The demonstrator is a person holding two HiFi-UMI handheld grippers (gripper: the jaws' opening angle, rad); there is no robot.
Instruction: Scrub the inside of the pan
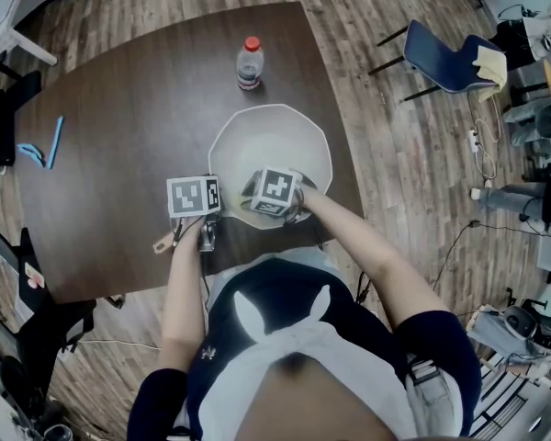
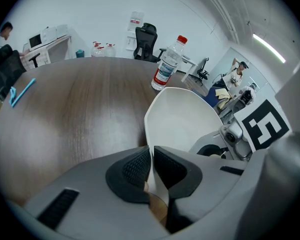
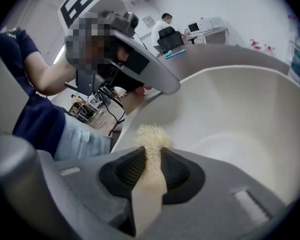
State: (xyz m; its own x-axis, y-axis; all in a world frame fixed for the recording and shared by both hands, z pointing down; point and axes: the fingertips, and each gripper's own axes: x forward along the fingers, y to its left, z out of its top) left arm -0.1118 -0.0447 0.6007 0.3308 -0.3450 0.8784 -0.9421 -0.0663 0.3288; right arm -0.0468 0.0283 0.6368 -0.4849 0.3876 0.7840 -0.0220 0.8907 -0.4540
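1. Plainly, the white pan [image 1: 274,145] sat on the dark table [image 1: 119,127] close to its near edge, right in front of the person, so both grippers could reach in from above.
2. The left gripper [image 2: 152,156] was pinching the pan's thin wall at the near-left rim, its pads pressed on either side. That grip looked meant to stop the pan sliding under the scrubbing.
3. The right gripper [image 3: 151,156] was clamped on a beige scouring pad [image 3: 151,134]. The fuzzy end stuck out past the pads and pointed down into the bowl of the pan, just beside the near inner wall.
4. A water bottle [image 1: 249,63] stood beyond the pan toward the far edge, well apart from the work.
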